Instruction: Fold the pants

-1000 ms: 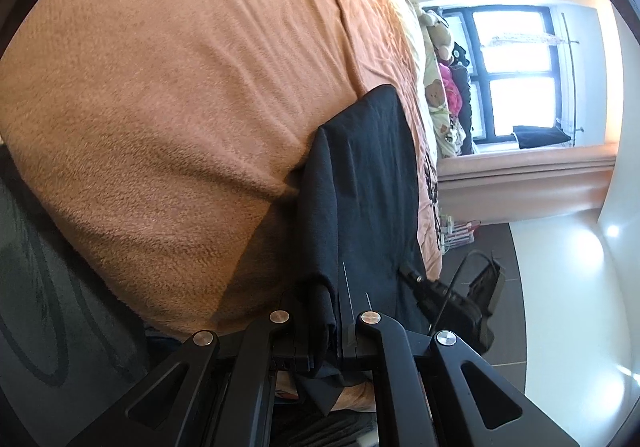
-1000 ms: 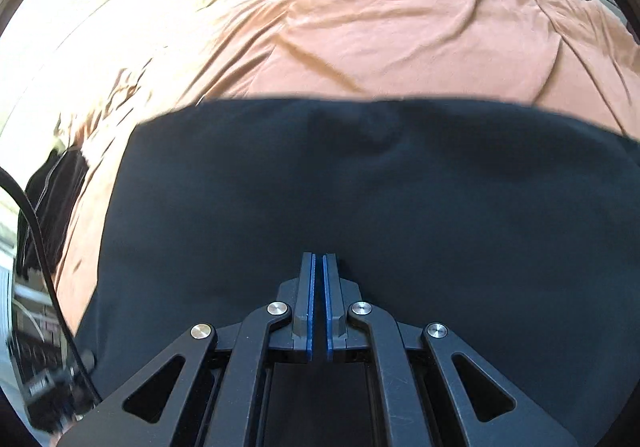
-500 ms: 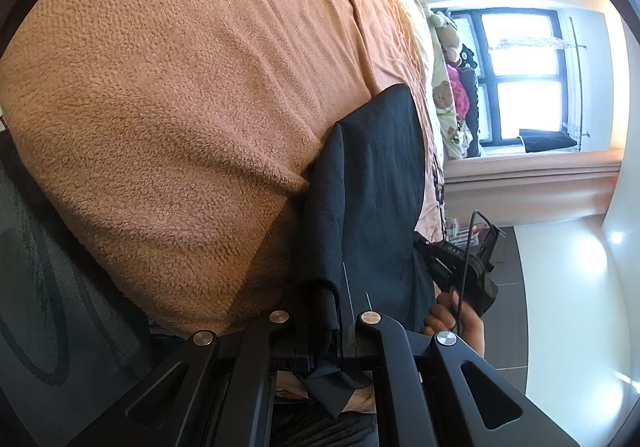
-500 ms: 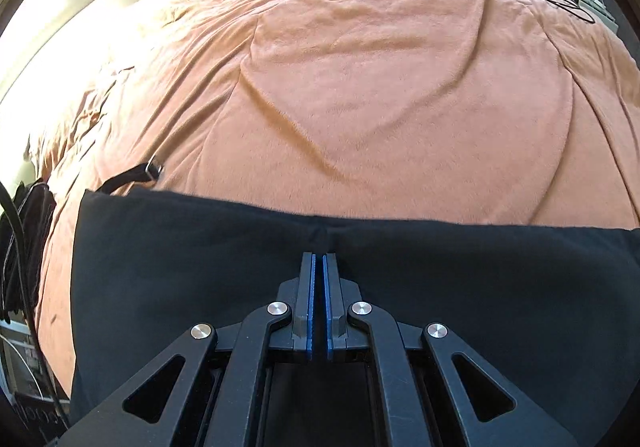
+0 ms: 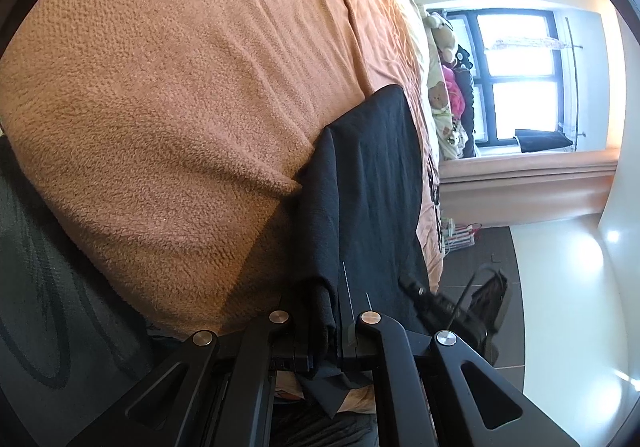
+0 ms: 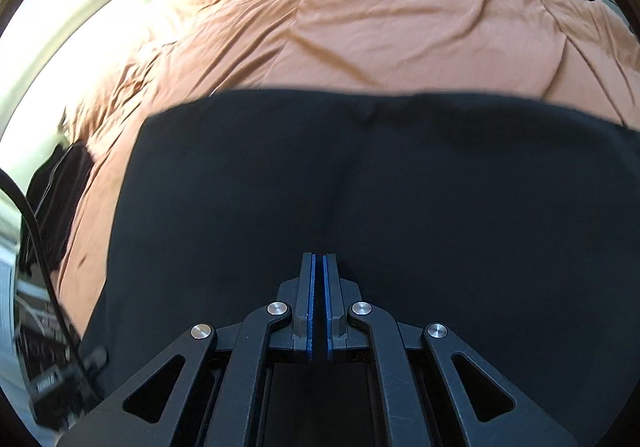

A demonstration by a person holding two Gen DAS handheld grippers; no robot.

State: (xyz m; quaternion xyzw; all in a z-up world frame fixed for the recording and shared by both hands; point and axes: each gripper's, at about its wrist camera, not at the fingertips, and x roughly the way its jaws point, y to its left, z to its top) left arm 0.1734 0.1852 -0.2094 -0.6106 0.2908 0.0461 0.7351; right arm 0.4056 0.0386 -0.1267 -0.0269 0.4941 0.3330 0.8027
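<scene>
On the orange blanket [image 5: 180, 107] lie the black pants [image 6: 360, 187]; the left gripper [image 5: 324, 323] pinches their near edge, while the right gripper [image 6: 319, 303] hovers above, jaws pressed together.

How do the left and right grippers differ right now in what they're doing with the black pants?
The left gripper has a bunched fold of the black pants clamped between its fingers; the right gripper shows no cloth between its blue pads, which meet bare. The left looks along the pants' edge, beside the brown blanket; the right points down over their broad face. Both are shut.
</scene>
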